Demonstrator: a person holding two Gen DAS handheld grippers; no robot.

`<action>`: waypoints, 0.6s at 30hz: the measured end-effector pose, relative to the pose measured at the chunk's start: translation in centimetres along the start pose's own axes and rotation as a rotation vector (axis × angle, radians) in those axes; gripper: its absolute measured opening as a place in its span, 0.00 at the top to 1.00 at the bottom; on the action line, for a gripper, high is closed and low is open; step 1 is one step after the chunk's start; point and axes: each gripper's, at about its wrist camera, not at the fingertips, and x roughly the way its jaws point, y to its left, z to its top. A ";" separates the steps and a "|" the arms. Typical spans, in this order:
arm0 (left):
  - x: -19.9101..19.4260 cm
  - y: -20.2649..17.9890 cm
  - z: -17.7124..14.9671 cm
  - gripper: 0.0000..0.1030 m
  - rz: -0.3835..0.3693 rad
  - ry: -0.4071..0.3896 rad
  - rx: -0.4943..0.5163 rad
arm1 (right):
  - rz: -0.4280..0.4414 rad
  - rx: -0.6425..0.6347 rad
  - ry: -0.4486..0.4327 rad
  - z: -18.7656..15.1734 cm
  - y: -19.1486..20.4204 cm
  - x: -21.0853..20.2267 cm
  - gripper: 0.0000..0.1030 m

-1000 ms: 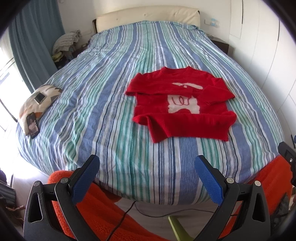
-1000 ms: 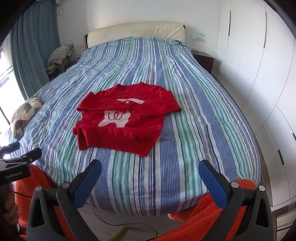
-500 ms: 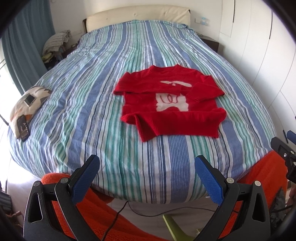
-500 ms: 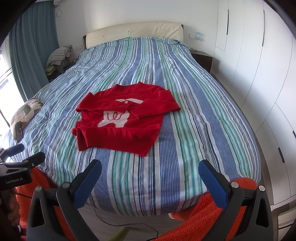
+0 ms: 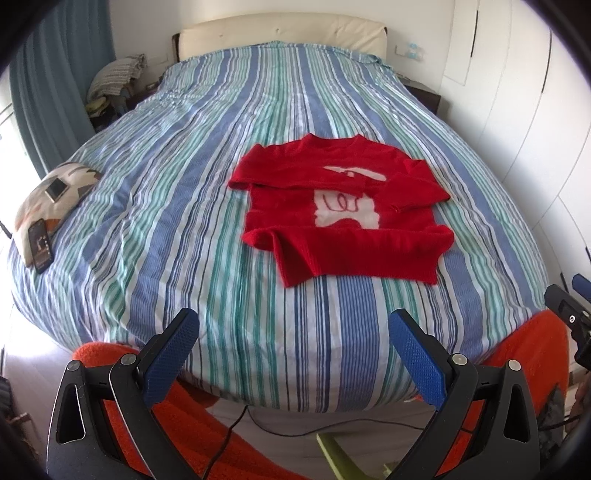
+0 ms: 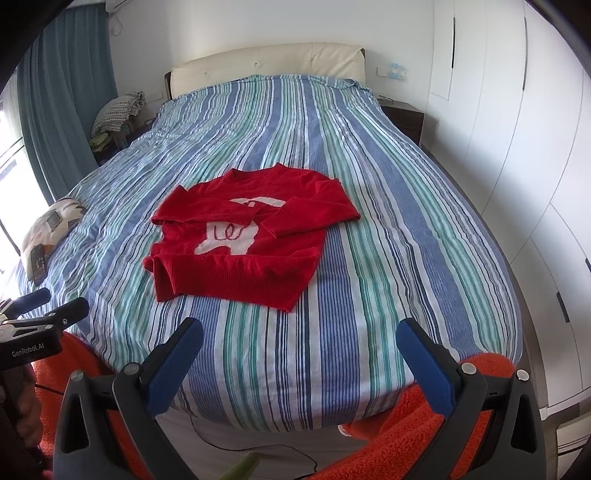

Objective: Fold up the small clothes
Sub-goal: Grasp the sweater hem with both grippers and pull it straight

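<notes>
A small red sweater (image 5: 343, 210) with a white pattern lies on the striped bed (image 5: 166, 206), both sleeves folded across its front and its lower left hem corner turned up. It also shows in the right wrist view (image 6: 243, 236). My left gripper (image 5: 293, 347) is open and empty, held off the near edge of the bed, well short of the sweater. My right gripper (image 6: 301, 350) is open and empty, also off the near edge. Each gripper shows at the edge of the other's view, the right one (image 5: 569, 314) and the left one (image 6: 33, 317).
A patterned cushion (image 5: 55, 195) with two phones on it lies at the bed's left edge. Orange fabric (image 5: 110, 406) hangs below the near edge. Nightstands flank the headboard (image 5: 280, 29); white wardrobes (image 6: 517, 147) line the right wall. A cable (image 5: 236, 428) lies on the floor.
Both grippers have shifted slightly; the sweater sits a little further left and higher in the left wrist view. The sweater itself has not moved, and both grippers stay open.
</notes>
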 end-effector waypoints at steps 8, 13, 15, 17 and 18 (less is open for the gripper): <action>15.7 5.5 -0.3 0.02 -0.171 0.177 -0.120 | 0.318 0.010 0.052 -0.6 -3.7 11.5 0.00; 19.9 6.3 1.1 0.12 -0.211 0.158 -0.156 | 0.457 0.159 0.188 -1.8 -4.7 21.6 0.13; 20.6 5.5 1.7 0.26 -0.253 0.147 -0.147 | 0.534 0.225 0.233 -2.3 -4.4 24.4 0.20; 21.1 4.4 2.1 0.66 -0.303 0.151 -0.130 | 0.582 0.283 0.235 -2.5 -4.0 25.8 0.31; 21.4 4.2 2.2 0.95 -0.324 0.163 -0.122 | 0.614 0.284 0.237 -2.4 -3.7 26.1 0.57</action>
